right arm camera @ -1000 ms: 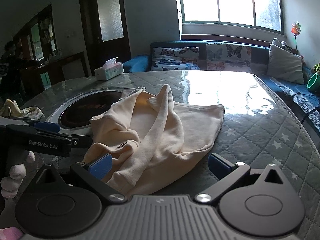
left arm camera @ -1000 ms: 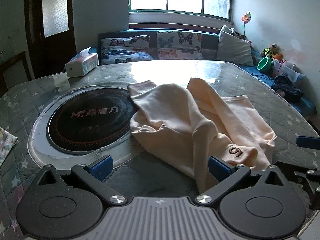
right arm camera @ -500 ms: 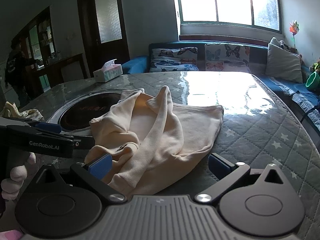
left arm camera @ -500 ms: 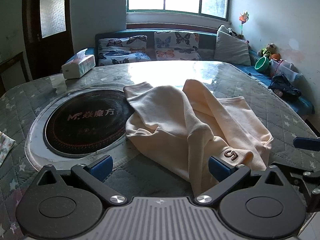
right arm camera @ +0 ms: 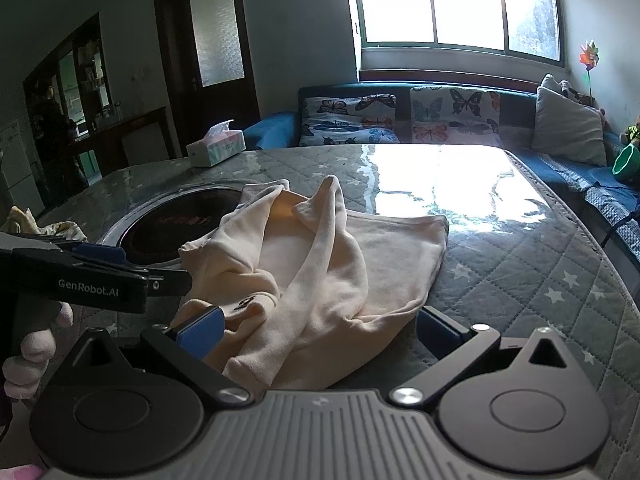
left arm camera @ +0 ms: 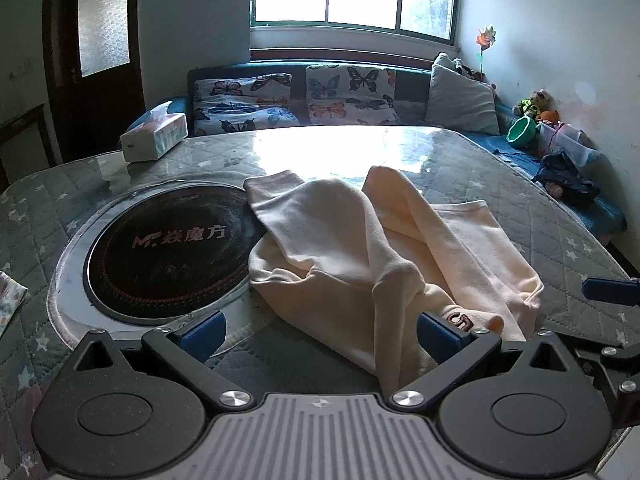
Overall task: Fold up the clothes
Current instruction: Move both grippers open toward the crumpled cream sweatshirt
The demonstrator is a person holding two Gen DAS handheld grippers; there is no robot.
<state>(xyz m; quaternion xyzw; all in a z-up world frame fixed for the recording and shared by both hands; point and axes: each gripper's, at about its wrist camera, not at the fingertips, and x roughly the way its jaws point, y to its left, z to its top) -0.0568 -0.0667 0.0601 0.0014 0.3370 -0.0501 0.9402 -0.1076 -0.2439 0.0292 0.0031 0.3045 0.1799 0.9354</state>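
Note:
A cream sweatshirt [left arm camera: 352, 248] lies crumpled on the quilted grey table [left arm camera: 540, 216], one sleeve ridged up across it and a brown patch [left arm camera: 460, 320] near its front hem. My left gripper [left arm camera: 320, 334] is open just short of the front edge of the sweatshirt, its right blue pad [left arm camera: 438, 338] against the hem. In the right wrist view the sweatshirt [right arm camera: 340, 264] spreads ahead of my right gripper [right arm camera: 320, 330], which is open, its left pad [right arm camera: 200, 330] touching the cloth. My left gripper [right arm camera: 156, 270] shows at the left of that view, held by a gloved hand [right arm camera: 32, 352].
A round black cooktop [left arm camera: 168, 248] is set into the table, partly under the sweatshirt. A tissue box [left arm camera: 154, 138] stands at the far left corner. A patterned cloth [left arm camera: 10, 304] lies at the left edge. A sofa with butterfly cushions [left arm camera: 296, 96] runs behind; a person [right arm camera: 50, 120] stands far left.
Both grippers have drifted only slightly and stay open. The sweatshirt lies as it did, and the person in the background has shifted a little.

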